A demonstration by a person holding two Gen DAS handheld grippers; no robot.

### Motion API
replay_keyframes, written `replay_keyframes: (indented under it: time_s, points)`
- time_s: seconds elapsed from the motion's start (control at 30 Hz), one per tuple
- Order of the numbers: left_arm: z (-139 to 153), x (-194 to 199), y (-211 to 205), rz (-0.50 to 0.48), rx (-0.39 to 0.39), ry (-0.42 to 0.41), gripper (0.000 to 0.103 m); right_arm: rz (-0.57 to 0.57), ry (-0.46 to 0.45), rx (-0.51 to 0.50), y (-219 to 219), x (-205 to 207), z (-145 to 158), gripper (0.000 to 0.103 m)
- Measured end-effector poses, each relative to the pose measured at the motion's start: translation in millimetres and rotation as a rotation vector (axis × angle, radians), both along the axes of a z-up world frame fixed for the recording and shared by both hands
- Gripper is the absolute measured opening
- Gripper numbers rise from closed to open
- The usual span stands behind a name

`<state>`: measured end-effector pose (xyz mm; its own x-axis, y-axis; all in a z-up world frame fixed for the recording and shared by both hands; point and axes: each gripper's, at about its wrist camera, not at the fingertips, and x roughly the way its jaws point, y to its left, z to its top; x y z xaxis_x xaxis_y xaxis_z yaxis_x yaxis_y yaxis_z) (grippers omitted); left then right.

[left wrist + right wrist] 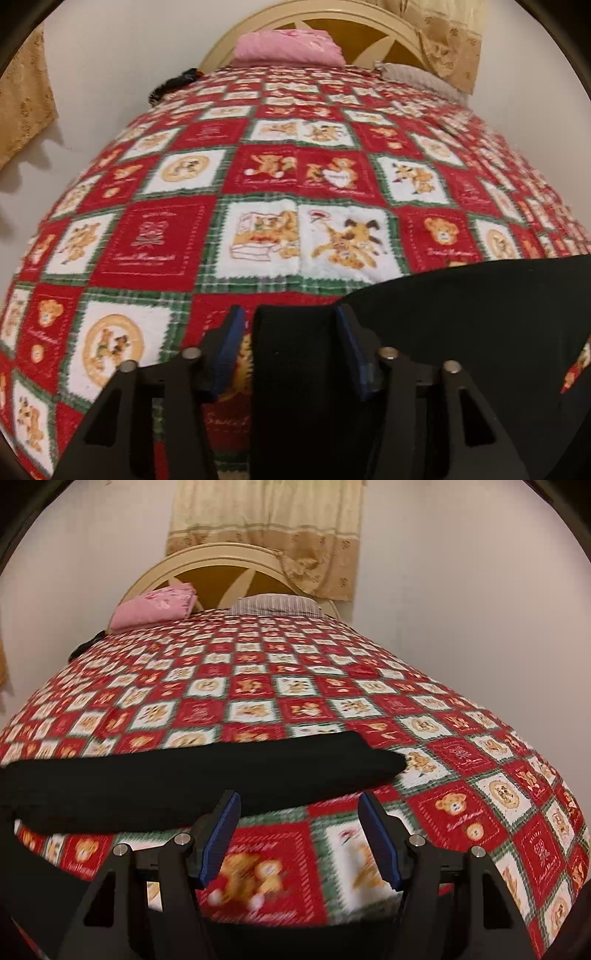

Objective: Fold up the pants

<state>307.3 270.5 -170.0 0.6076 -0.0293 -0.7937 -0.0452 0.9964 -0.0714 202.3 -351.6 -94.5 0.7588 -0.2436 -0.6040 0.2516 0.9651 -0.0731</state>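
Observation:
Black pants lie on a red, white and green teddy-bear quilt on a bed. In the left wrist view my left gripper is open, and a strip of the pants' black fabric runs between its blue pads without being pinched. In the right wrist view the pants stretch as a long dark band across the quilt. My right gripper is open and empty, just in front of the band's near edge, above the quilt.
A folded pink cloth and a striped pillow lie by the rounded cream headboard. A dark object sits at the bed's far left edge. Beige curtains hang behind, with white walls on both sides.

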Motion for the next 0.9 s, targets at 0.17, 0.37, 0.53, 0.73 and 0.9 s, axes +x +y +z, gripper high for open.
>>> replay_keyframes:
  time_s: [0.17, 0.37, 0.53, 0.73, 0.9]
  points:
    - [1, 0, 2, -0.022, -0.041, -0.012, 0.028, -0.069, 0.029, 0.041, -43, 23, 3, 0.068]
    - [4, 0, -4, -0.046, -0.027, -0.020, 0.018, -0.133, 0.064, 0.116, -99, 52, -1, 0.068]
    - [3, 3, -2, -0.031, -0.001, -0.015, 0.030, -0.115, 0.116, 0.196, -127, 84, -9, 0.068]
    - [3, 7, -5, -0.021, 0.061, -0.004, 0.048, -0.059, 0.200, 0.231, -129, 132, -23, 0.068]
    - [1, 10, -12, -0.058, 0.108, 0.010, 0.050, -0.023, 0.307, 0.310, -137, 164, -43, 0.068]
